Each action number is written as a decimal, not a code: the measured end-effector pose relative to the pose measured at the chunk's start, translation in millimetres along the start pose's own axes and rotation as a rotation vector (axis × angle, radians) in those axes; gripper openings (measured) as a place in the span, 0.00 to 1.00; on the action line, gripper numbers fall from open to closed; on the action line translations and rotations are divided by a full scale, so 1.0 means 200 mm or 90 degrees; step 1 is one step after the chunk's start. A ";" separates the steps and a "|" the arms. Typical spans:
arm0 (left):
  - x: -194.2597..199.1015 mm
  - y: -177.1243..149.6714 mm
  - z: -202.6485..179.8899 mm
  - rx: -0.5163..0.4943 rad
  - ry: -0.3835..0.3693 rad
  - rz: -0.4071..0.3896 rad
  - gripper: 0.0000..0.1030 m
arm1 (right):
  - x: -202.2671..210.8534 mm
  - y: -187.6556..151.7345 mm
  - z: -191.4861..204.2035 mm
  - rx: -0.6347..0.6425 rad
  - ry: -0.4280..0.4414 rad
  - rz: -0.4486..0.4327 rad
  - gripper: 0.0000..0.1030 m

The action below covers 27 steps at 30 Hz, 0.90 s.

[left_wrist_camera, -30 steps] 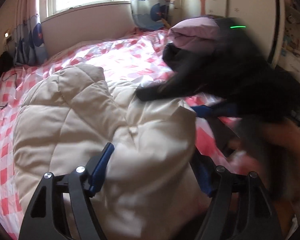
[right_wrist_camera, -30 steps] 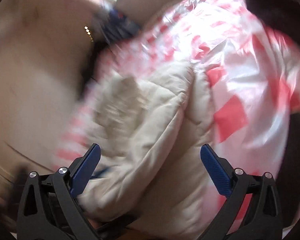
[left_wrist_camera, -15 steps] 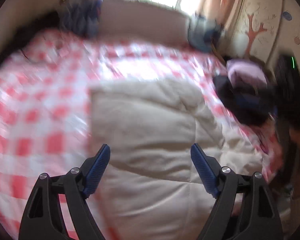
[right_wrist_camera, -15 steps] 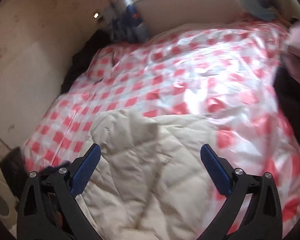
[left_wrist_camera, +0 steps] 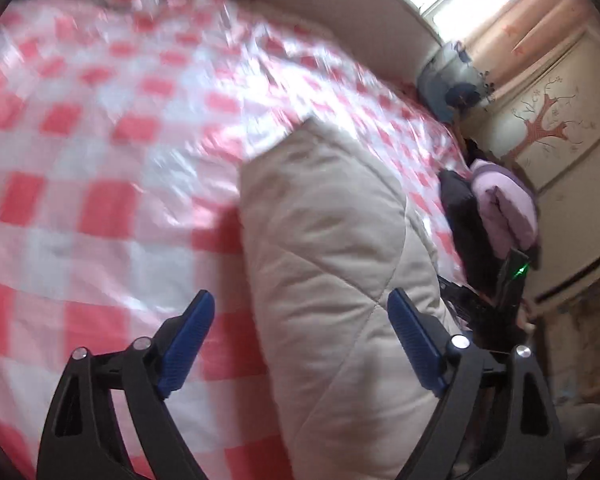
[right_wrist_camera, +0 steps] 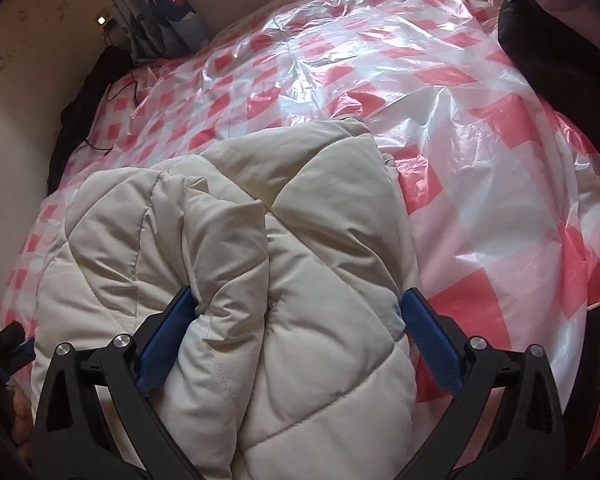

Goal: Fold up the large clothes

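Note:
A cream quilted puffer jacket lies bundled on a bed covered with a red-and-white checked plastic sheet. My left gripper is open, its jaws wide over the jacket's left edge and the sheet. In the right wrist view the jacket fills the lower middle. My right gripper is open, with a thick fold of the jacket between its blue pads, not squeezed. The right gripper's black body with a green light shows at the jacket's right side in the left wrist view.
A pile of folded clothes, lilac on black, sits at the bed's right edge; the black garment also shows in the right wrist view. A wall with a window and curtains is behind. A dark cloth and cable lie at the bed's left side.
Both grippers have swung and dropped closer to the jacket. The left gripper let go of the jacket and now points across its left edge. The right gripper now straddles a fold.

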State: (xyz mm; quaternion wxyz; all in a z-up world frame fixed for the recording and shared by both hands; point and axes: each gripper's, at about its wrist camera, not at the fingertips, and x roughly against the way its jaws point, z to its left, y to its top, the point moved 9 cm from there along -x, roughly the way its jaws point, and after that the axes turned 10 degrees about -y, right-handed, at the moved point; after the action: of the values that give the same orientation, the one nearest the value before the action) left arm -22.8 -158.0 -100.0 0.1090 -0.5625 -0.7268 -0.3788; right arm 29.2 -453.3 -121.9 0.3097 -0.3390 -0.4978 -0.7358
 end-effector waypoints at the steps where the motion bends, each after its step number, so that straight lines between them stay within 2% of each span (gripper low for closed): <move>1: -0.11 -0.02 0.01 0.018 -0.031 0.042 0.86 | 0.00 0.01 0.01 -0.003 0.003 -0.004 0.94; 2: -0.18 -0.04 0.00 0.034 -0.067 0.062 0.92 | -0.01 0.01 0.00 -0.008 0.006 -0.008 0.94; 3: -0.24 -0.05 -0.01 0.040 -0.081 0.075 0.92 | -0.01 0.02 0.01 -0.014 0.014 -0.013 0.94; 4: -0.25 -0.04 -0.03 0.020 -0.061 0.066 0.92 | -0.02 0.02 0.01 -0.030 0.022 -0.018 0.94; 7: -0.16 0.02 -0.14 -0.080 -0.008 0.036 0.82 | -0.04 0.03 0.07 -0.080 0.044 -0.023 0.94; 9: -0.03 0.07 -0.15 -0.121 0.034 0.012 0.81 | -0.05 0.03 0.22 -0.084 0.084 -0.032 0.94; 11: 0.19 0.12 -0.09 -0.140 0.094 -0.011 0.81 | -0.09 -0.01 0.47 -0.075 0.144 -0.031 0.94; 12: 0.30 0.13 -0.02 -0.133 0.125 -0.017 0.81 | -0.12 -0.05 0.62 -0.065 0.179 -0.021 0.94; 13: 0.38 0.12 0.05 -0.121 0.147 -0.016 0.81 | -0.15 -0.09 0.73 -0.050 0.191 -0.007 0.94; 15: 0.51 0.07 0.25 -0.064 0.188 0.002 0.82 | -0.21 -0.19 0.92 -0.002 0.188 0.017 0.94; 16: 0.56 0.05 0.37 -0.029 0.207 0.006 0.81 | -0.22 -0.20 0.95 0.002 0.193 0.018 0.94; 17: 0.64 0.05 0.45 -0.008 0.241 -0.016 0.82 | -0.22 -0.20 0.96 0.000 0.190 0.019 0.94; 20: 0.79 0.12 0.40 -0.003 0.236 -0.120 0.81 | -0.25 -0.23 0.87 -0.033 0.186 0.041 0.94; 21: 0.78 0.16 0.34 -0.022 0.219 -0.144 0.81 | -0.26 -0.24 0.84 -0.041 0.186 0.055 0.94; 23: 0.66 0.20 0.24 -0.058 0.201 -0.128 0.81 | -0.25 -0.25 0.82 -0.025 0.171 0.078 0.94; 25: 0.42 0.17 0.21 -0.089 0.192 -0.042 0.83 | -0.18 -0.21 0.82 0.004 0.143 0.084 0.94; 26: 0.35 0.15 0.23 -0.118 0.236 -0.019 0.85 | -0.12 -0.16 0.82 0.023 0.114 0.061 0.94; 27: 0.30 0.14 0.23 -0.145 0.268 -0.020 0.85 | -0.05 -0.09 0.83 0.041 0.088 0.024 0.94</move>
State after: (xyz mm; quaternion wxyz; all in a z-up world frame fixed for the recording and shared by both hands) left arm -6.0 -80.4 -84.5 0.1880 -0.4687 -0.6490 -0.5689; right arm 51.7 -289.5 -93.2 0.3676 -0.2865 -0.4923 -0.7352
